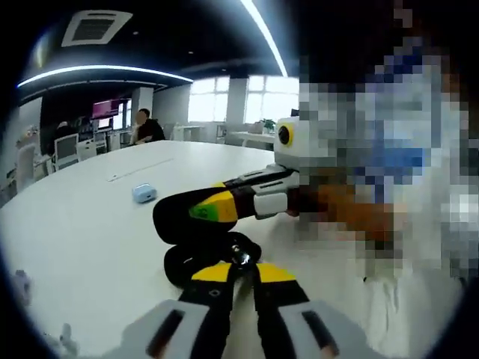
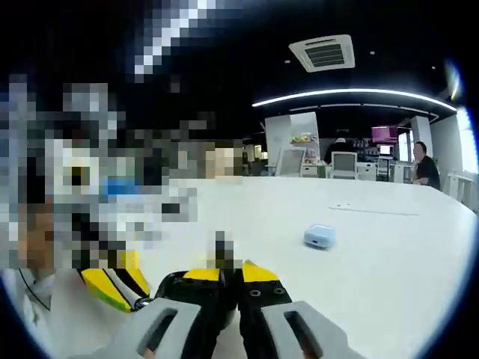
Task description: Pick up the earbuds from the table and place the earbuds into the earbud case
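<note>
Left gripper view: a small pale-blue, rounded earbud case (image 1: pixel 144 193) is seen lying closed on the white table (image 1: pixel 90 232), well beyond both grippers; no writing can be read. The left gripper (image 1: pixel 238 263) and right gripper (image 2: pixel 230 269) are nearly closed, nothing discernible between them.

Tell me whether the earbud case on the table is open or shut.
Shut: the light blue earbud case lies on the white table as one closed rounded block, no raised lid visible.

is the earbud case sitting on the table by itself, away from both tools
Yes, the pale blue earbud case lies alone on the white table, well beyond the right tool, with nothing touching it.
</note>
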`<action>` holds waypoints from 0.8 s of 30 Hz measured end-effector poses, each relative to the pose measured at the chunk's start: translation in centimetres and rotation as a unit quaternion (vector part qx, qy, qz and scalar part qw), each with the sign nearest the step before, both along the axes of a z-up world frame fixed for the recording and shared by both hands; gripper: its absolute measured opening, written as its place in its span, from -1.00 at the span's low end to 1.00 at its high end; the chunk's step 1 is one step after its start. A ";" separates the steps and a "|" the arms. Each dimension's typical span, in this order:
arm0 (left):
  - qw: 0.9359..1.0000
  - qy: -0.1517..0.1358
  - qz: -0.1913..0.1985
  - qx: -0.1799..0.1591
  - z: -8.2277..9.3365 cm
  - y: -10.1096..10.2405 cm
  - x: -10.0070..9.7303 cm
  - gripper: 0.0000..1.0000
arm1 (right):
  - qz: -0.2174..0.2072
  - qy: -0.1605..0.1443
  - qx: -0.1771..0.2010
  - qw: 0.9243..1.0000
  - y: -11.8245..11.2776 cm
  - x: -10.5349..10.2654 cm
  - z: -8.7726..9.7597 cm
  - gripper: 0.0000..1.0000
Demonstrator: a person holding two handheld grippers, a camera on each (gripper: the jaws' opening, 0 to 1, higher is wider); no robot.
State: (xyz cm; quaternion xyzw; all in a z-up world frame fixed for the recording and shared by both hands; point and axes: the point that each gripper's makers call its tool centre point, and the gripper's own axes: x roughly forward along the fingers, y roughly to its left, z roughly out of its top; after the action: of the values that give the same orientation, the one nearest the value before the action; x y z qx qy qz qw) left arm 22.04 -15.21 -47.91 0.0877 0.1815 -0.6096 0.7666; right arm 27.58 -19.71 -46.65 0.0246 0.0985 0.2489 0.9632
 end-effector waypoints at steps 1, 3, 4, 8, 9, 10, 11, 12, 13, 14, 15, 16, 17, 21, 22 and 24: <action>1.000 0.001 0.002 -0.001 0.0 -0.1 0.1 -0.75 | 0.001 0.000 0.000 1.000 0.0 0.0 0.0 -0.88; 1.000 -0.001 0.006 0.001 -0.1 -0.1 0.3 -0.75 | 0.002 0.000 -0.001 1.000 0.0 -0.1 0.0 -0.88; 1.000 -0.003 0.008 0.001 -0.1 -0.1 0.3 -0.75 | 0.003 0.000 -0.002 1.000 0.0 -0.1 0.0 -0.88; 1.000 -0.008 0.011 0.003 0.0 -0.3 0.6 -0.75 | 0.008 0.000 -0.005 1.000 0.3 -0.3 0.0 -0.88; 1.000 -0.008 0.011 0.004 0.0 -0.3 0.6 -0.75 | 0.010 0.000 -0.006 1.000 0.4 -0.3 0.0 -0.88; 1.000 -0.010 0.011 0.005 -0.1 -0.3 0.6 -0.75 | 0.011 -0.001 -0.006 1.000 0.4 -0.4 0.0 -0.88; 1.000 -0.012 0.010 0.008 -0.2 -0.4 0.6 -0.75 | 0.012 -0.001 -0.008 1.000 0.5 -0.4 0.0 -0.88; 1.000 -0.015 0.010 0.012 -0.3 -0.3 0.7 -0.75 | 0.015 -0.002 -0.007 1.000 0.6 -0.4 0.0 -0.88; 1.000 -0.018 0.011 0.014 -0.3 -0.3 0.8 -0.75 | 0.017 -0.003 -0.007 1.000 0.7 -0.5 0.1 -0.88; 1.000 -0.020 0.010 0.015 -0.3 -0.3 0.8 -0.75 | 0.019 -0.004 -0.007 1.000 0.8 -0.5 0.2 -0.88; 1.000 -0.019 0.007 0.016 -0.3 -0.3 0.8 -0.75 | 0.022 -0.007 -0.012 1.000 0.8 -0.6 0.2 -0.88; 1.000 -0.019 0.003 0.017 -0.3 -0.4 0.7 -0.74 | 0.024 -0.008 -0.012 1.000 0.9 -0.6 0.3 -0.88; 1.000 -0.020 -0.003 0.019 -0.4 -0.4 0.5 -0.72 | 0.027 -0.009 -0.011 1.000 1.0 -0.7 0.3 -0.88; 1.000 -0.008 -0.017 0.011 0.1 -0.4 0.0 -0.50 | 0.036 -0.008 -0.011 0.999 1.2 -0.9 0.4 -0.88; 1.000 -0.010 -0.016 0.008 0.3 -0.4 0.1 -0.50 | 0.039 -0.009 -0.010 0.999 1.4 -0.9 0.4 -0.88; 1.000 -0.016 -0.017 0.007 0.5 -0.5 0.1 -0.49 | 0.045 -0.011 -0.012 0.999 1.7 -1.1 0.5 -0.88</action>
State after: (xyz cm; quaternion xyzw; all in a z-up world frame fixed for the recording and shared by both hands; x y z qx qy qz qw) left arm 22.18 -15.71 -47.43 0.1065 0.1720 -0.6198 0.7582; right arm 26.52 -18.04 -46.15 0.0055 0.0921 0.2912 0.9522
